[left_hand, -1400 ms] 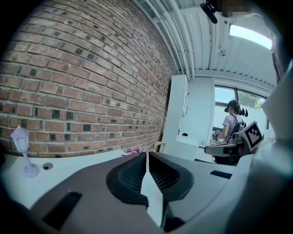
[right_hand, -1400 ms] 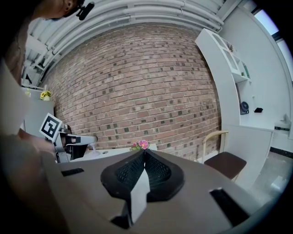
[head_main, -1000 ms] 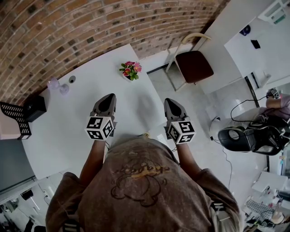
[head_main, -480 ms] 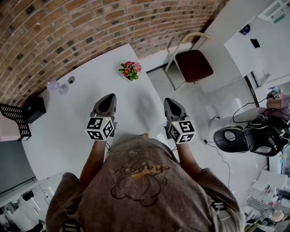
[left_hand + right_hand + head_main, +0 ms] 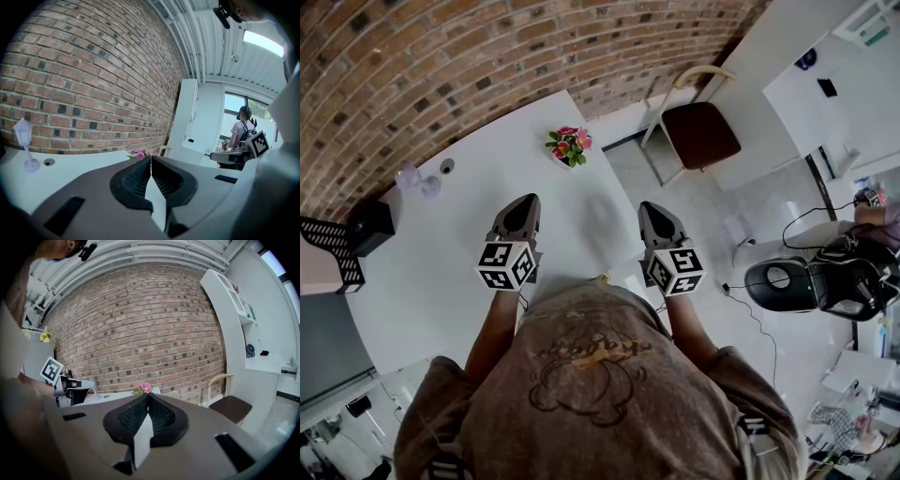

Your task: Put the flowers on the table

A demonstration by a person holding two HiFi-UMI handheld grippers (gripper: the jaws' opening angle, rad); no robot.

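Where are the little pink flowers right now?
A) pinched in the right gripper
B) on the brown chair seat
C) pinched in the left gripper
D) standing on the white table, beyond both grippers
D: the flowers sit on the white table near its far edge, ahead of the left gripper and right gripper, both shut on nothing.

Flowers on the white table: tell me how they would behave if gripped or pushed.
The flowers look small, so they are probably light. The soft blooms and leaves seem wider than the base, so a high push may tip them and a hard squeeze may crush them. They stand near the table edge, so a shove could send them off.
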